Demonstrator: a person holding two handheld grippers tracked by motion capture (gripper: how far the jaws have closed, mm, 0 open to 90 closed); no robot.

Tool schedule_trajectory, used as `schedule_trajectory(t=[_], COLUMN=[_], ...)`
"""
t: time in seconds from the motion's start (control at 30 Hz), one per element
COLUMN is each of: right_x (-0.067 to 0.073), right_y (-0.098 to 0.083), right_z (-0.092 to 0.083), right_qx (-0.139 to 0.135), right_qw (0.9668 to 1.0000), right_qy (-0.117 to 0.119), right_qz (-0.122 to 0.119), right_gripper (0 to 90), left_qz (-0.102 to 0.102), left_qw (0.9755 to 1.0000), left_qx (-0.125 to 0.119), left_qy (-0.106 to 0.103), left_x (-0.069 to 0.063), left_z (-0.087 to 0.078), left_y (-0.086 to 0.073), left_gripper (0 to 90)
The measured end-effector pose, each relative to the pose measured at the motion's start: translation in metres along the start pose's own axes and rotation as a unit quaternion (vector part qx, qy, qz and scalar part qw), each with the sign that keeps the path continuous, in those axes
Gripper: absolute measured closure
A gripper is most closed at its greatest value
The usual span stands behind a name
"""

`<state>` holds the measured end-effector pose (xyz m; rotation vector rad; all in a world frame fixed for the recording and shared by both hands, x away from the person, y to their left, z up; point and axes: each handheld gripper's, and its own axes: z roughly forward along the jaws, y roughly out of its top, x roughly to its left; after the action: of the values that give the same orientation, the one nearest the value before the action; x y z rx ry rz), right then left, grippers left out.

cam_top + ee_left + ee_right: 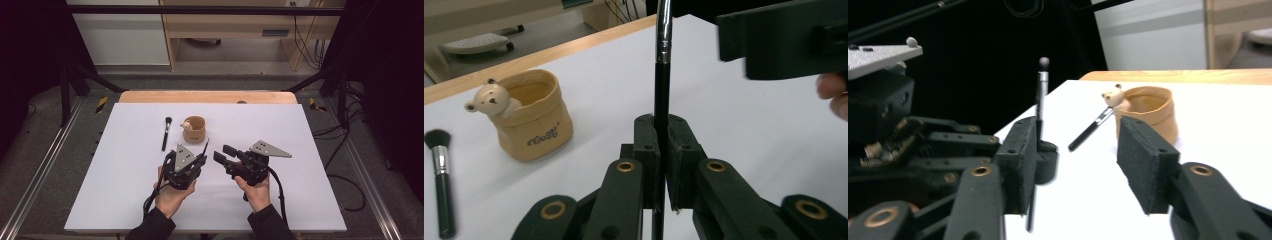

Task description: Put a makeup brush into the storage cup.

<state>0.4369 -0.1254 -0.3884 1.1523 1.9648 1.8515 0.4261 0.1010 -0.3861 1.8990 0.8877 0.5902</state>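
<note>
My left gripper (201, 160) (663, 131) is shut on a thin black brush (205, 147) (662, 75), which stands nearly upright with its small rounded tip (1044, 62) on top. My right gripper (223, 153) (1079, 145) is open just to the right of it, jaws pointing at the brush, and its pads press on nothing. One of its jaws crosses the top right of the left gripper view. A tan cup (194, 130) (535, 124) (1149, 111) with a small bear figure (489, 100) on its rim stands beyond both grippers.
A bigger black makeup brush (166, 133) (440, 175) (1091, 131) lies on the white table sheet (280, 125), left of the cup. The wooden table edge (207, 96) runs along the far side. Dark frame posts stand at both far corners.
</note>
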Motion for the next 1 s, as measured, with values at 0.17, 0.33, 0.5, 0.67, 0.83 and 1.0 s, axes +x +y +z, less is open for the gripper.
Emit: schedule_trajectory(t=[0.17, 0.33, 0.5, 0.67, 0.83, 1.0], right_x=[-0.005, -0.013, -0.023, -0.03, -0.034, -0.038], right_y=[0.002, 0.001, -0.001, -0.003, -0.005, -0.009], right_z=[-0.011, -0.023, -0.035, -0.045, -0.053, -0.059], right_qx=[0.001, 0.012, 0.022, 0.026, 0.03, 0.033], right_qw=[0.9993, 0.9973, 0.9944, 0.9918, 0.9903, 0.9895], right_qy=[-0.025, -0.055, -0.084, -0.101, -0.108, -0.115], right_qz=[-0.029, -0.047, -0.06, -0.073, -0.082, -0.081], right_gripper=[40.6, 31.3, 25.1, 20.0, 14.0, 10.3], left_qz=[0.001, 0.0, 0.001, -0.007, -0.004, -0.009], left_qw=[1.0, 0.9999, 0.9997, 0.9996, 0.9992, 0.9986], left_qx=[-0.004, -0.009, -0.017, -0.025, -0.033, -0.045], left_qy=[0.004, 0.009, 0.015, 0.014, 0.021, 0.026], left_x=[0.006, 0.013, 0.021, 0.028, 0.035, 0.041], left_z=[-0.003, -0.007, -0.012, -0.016, -0.019, -0.021], left_y=[0.001, 0.002, 0.007, 0.011, 0.017, 0.023], left_gripper=[84.6, 84.6, 84.5, 84.6, 84.6, 84.5])
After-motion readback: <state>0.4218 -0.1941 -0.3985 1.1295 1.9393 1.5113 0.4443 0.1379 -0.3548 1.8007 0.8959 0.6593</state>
